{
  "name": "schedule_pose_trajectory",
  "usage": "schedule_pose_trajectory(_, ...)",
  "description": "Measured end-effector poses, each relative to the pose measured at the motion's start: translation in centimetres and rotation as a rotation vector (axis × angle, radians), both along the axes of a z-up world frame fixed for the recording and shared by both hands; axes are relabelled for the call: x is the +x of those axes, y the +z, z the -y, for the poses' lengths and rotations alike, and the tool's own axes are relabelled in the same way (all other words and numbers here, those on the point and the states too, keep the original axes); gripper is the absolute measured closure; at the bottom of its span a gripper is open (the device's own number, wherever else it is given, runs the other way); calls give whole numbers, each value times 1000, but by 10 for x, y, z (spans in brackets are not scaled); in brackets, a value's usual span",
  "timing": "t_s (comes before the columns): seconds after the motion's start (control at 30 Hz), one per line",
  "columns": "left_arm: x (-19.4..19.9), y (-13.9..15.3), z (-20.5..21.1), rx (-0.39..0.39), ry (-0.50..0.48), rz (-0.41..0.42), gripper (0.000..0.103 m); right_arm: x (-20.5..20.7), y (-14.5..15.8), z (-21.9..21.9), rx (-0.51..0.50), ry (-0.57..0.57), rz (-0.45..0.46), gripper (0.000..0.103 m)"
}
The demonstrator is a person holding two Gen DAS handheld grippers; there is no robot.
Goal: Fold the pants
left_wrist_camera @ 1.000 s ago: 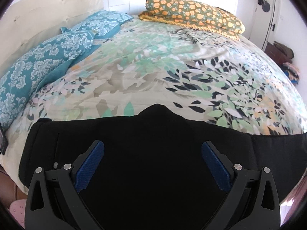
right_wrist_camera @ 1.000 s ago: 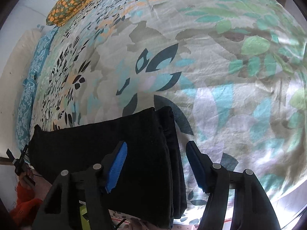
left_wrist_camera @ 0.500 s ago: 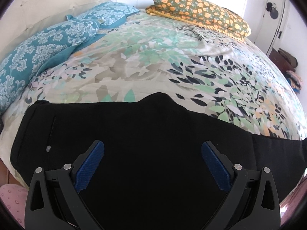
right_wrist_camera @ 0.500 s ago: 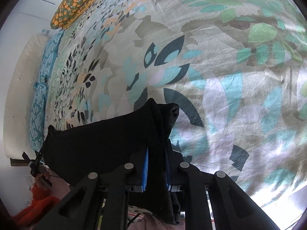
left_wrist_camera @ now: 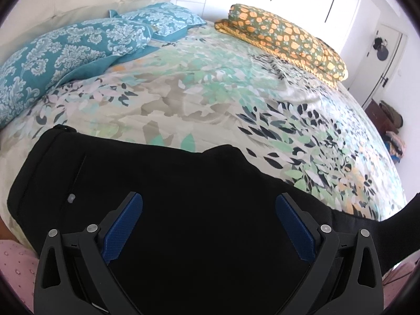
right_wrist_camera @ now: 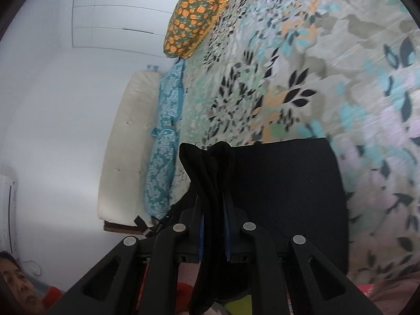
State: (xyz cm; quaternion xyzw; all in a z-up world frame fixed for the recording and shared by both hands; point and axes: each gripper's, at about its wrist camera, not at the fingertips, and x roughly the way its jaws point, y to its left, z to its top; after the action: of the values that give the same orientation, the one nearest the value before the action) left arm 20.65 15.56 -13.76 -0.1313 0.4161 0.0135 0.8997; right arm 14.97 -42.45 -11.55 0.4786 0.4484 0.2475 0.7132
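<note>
Two teal damask pillows and a folded orange-flowered quilt lie far up the leaf-print bedspread. Black pants lie along its near edge; the left gripper gapes wide above them, while the right gripper pinches their raised hem.

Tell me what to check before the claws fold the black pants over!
1. Right claw shut on the black fabric pants: ok, the hem ends bunch between its blue pads.
2. Left claw holding the pants: not ok, it is open above the cloth.
3. Pants lie flat near the waist: ok.
4. Room on the leaf-print bedspread past the pants: ok.
5. Teal patterned pillows and orange-flowered folded blanket apart from the pants: ok.
6. Both leg ends gripped evenly: cannot tell.
</note>
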Motion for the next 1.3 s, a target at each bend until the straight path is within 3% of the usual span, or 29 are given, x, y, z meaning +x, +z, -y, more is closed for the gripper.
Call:
schedule_pose_trajectory(0.1,-3,5,-11,-23,26,17,1,18,-9,-64,89,54,2,91)
schedule_pose_trajectory(0.27,-9,7,-33,-98,86,29,1,46,-33,-180,140,176,-18,91)
schedule_pose_trajectory(0.43,-12,4,-47,-158,117,20,1,73,-71,-270,88,259,-78,91)
schedule_pose_trajectory(0.57,-10,-1,-43,-160,100,-6,1,78,-110,-304,24,252,-143,90)
schedule_pose_trajectory(0.67,-10,-2,-33,-150,52,-22,1,79,-123,-301,7,204,-180,71)
schedule_pose_trajectory(0.73,-12,0,-24,-154,4,-25,1,75,-114,-286,12,174,-160,48)
schedule_pose_trajectory(0.8,-14,3,-14,-178,-58,-21,1,72,-90,-266,-25,182,-94,45)
schedule_pose_trajectory(0.87,-17,6,0,-214,-150,-16,2,63,-60,-248,-137,218,-2,43)
schedule_pose_trajectory(0.93,-17,8,19,-240,-258,-20,2,47,-35,-226,-279,240,78,30)
schedule_pose_trajectory(1.0,-16,6,40,-238,-352,-35,4,27,-21,-203,-361,232,125,29)
schedule_pose_trajectory(1.07,-15,0,61,-205,-422,-63,22,5,-16,-180,-410,204,144,29)
schedule_pose_trajectory(1.1,-13,-5,70,-183,-453,-88,26,-7,-15,-170,-436,187,153,29)
schedule_pose_trajectory(1.3,-8,-26,99,-87,-536,-167,45,-66,-12,-129,-501,74,199,29)
